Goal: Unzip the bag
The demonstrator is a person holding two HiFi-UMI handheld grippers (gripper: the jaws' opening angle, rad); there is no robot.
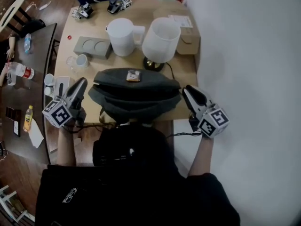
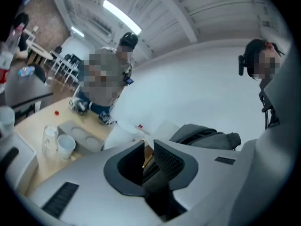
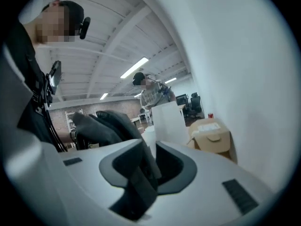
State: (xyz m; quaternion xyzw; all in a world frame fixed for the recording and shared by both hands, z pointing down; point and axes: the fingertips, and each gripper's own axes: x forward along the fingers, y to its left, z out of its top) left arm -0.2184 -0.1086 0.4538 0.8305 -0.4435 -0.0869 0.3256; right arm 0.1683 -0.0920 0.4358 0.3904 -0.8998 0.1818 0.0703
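Head view: my table (image 1: 63, 46) carries the grey bag (image 1: 136, 91), which lies between both sets of jaws. A white lamp (image 1: 161, 39) and a jug (image 1: 121, 36) stand beyond them. My left gripper (image 1: 82, 84) and right gripper (image 1: 188, 92), just beside the bag's ends, are slightly parted, gripping nothing.
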